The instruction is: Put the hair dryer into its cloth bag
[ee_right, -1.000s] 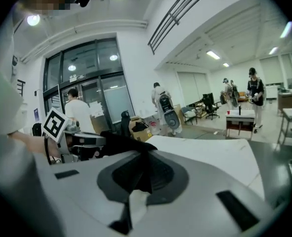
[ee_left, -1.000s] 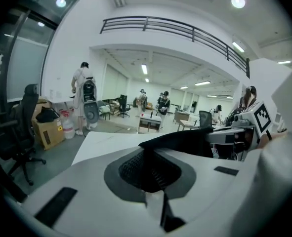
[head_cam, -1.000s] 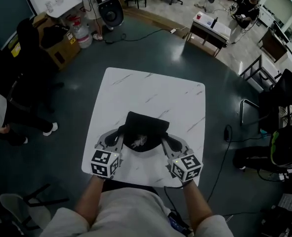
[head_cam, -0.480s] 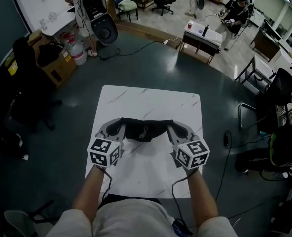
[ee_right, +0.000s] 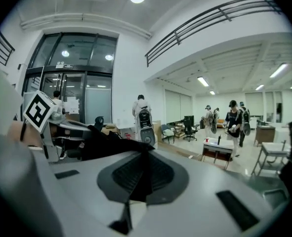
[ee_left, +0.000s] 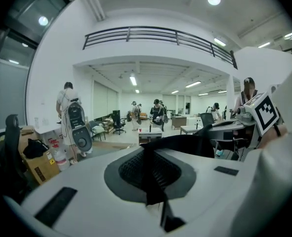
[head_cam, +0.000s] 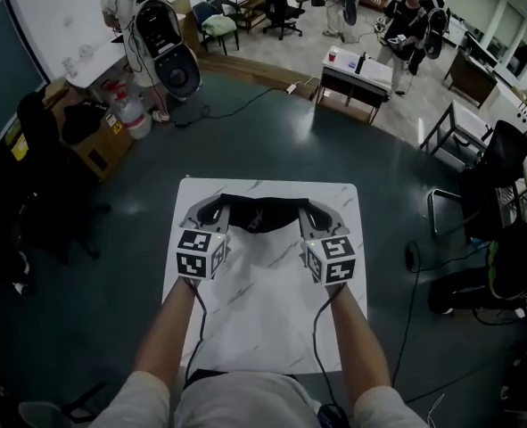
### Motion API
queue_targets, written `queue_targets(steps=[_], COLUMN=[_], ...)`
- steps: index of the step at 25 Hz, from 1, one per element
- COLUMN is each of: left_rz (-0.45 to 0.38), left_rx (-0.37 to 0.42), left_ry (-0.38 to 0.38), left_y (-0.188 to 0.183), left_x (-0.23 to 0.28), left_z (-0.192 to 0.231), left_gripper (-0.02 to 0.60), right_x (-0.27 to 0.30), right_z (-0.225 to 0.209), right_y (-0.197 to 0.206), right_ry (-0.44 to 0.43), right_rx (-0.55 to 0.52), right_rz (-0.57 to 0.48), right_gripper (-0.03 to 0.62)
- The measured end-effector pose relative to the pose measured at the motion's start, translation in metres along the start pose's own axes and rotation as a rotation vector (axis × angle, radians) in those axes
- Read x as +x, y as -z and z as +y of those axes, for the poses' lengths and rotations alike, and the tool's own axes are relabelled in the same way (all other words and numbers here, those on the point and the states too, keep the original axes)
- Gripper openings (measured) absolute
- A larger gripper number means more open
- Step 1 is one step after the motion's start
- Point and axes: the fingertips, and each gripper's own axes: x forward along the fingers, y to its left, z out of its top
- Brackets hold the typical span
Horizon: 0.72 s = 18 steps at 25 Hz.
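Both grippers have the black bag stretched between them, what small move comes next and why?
Probably ease the bag down onto the table: it hangs stretched between the left gripper and right gripper, both shut on its edges, near the table's far edge.

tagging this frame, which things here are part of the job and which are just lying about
In the job: black cloth bag, left gripper and right gripper shut on it, white marble table.
Lying about: cardboard box, small desk, office chair.
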Motion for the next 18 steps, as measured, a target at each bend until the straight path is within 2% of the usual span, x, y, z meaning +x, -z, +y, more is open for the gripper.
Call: queue_targets(steps=[4,11,18], left_rz=[0.036,0.091,0.178], left_rx=[-0.009,-0.017,-0.062], left_ry=[0.002,0.035,0.0], left_y=[0.022,0.052,0.126], left_x=[0.005,-0.03,-0.075], left_z=[-0.001,-0.034,-0.066], left_gripper=[0.018,0.018,0.018], right_x=[0.003,-0.031,-0.083], right_z=[-0.001,0.016,0.047], right_y=[0.026,0.061,0.132], right_ry=[0.001,-0.079,-0.131], right_rx=[0.015,0.004,0.07], right_rz=[0.042,0.106,0.215], right_gripper=[0.023,0.023,0.023])
